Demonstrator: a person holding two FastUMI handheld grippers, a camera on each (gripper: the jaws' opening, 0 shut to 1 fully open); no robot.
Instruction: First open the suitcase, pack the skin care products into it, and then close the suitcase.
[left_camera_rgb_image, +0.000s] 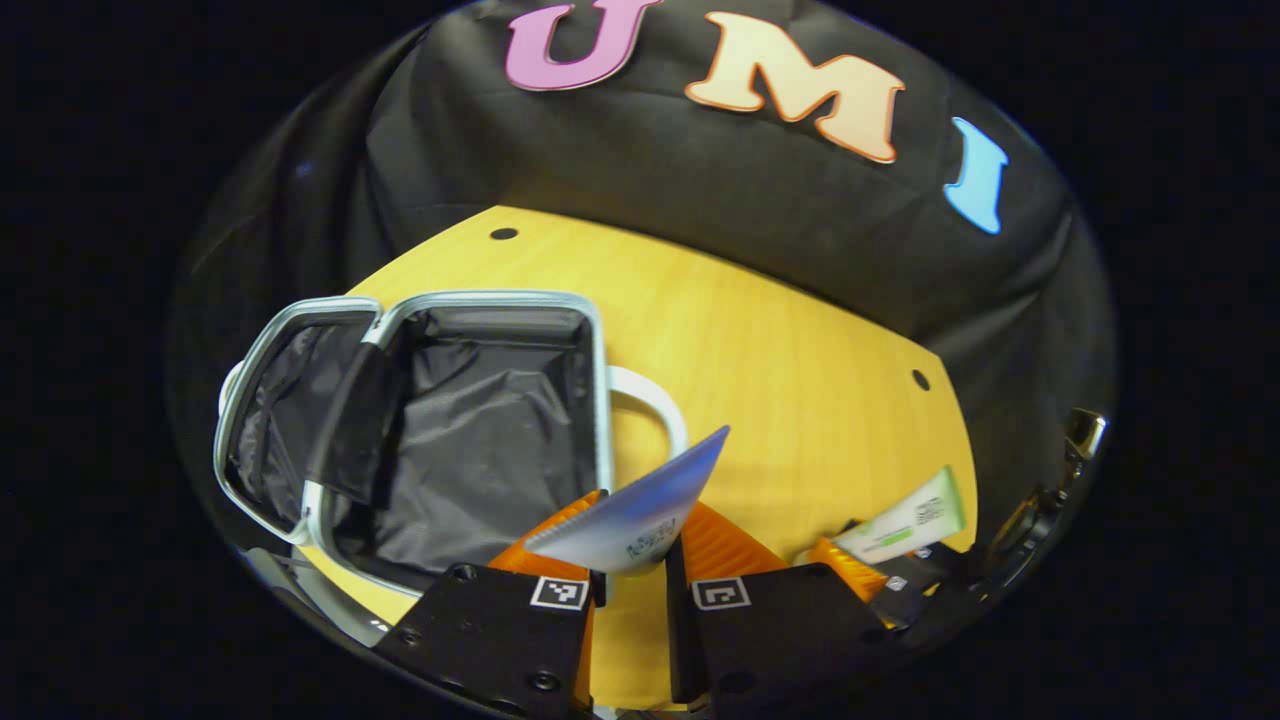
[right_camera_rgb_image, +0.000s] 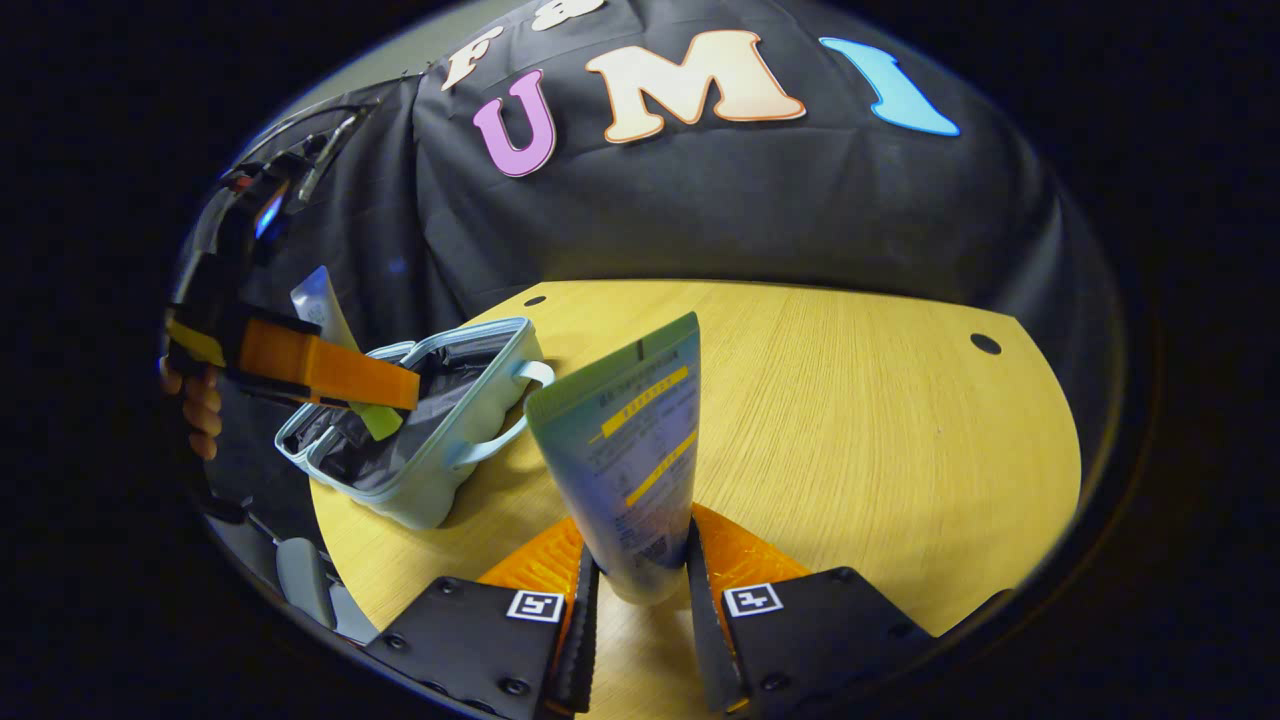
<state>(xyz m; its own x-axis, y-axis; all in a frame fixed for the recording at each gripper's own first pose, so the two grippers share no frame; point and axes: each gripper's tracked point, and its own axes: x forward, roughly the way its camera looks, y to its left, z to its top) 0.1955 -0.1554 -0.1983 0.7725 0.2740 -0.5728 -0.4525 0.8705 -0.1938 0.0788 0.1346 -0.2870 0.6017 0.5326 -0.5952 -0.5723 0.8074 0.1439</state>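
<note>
Wood of a light yellow tone with a fine straight grain makes the top of the bench (right_camera_rgb_image: 850, 420). Its far edge is curved, and small dark holes (right_camera_rgb_image: 985, 343) are set near that edge. Behind the bench, black cloth (right_camera_rgb_image: 760, 200) is hung as the wall of the booth, and it falls in soft folds down to the bench edge.

The suitcase (left_camera_rgb_image: 430, 440) is seen lying open on the left part of the bench in the left gripper view. Both halves are lined with dark crinkled fabric, the rim is pale, and a pale handle (left_camera_rgb_image: 650, 400) sticks out on the side toward the middle of the bench. In the right gripper view the same suitcase (right_camera_rgb_image: 440, 460) is seen from the side.

The left tongs (left_camera_rgb_image: 632, 560) are clenched on a white and blue tube (left_camera_rgb_image: 640, 505), which is held tilted above the bench, just beside the open suitcase. The right tongs (right_camera_rgb_image: 640, 570) are clenched on a blue-green tube (right_camera_rgb_image: 630, 450) with yellow stripes, held upright over the middle of the bench.

In the right gripper view the left tongs (right_camera_rgb_image: 330, 370) are seen above the suitcase, and fingers of a hand (right_camera_rgb_image: 200, 405) are visible behind them.
</note>
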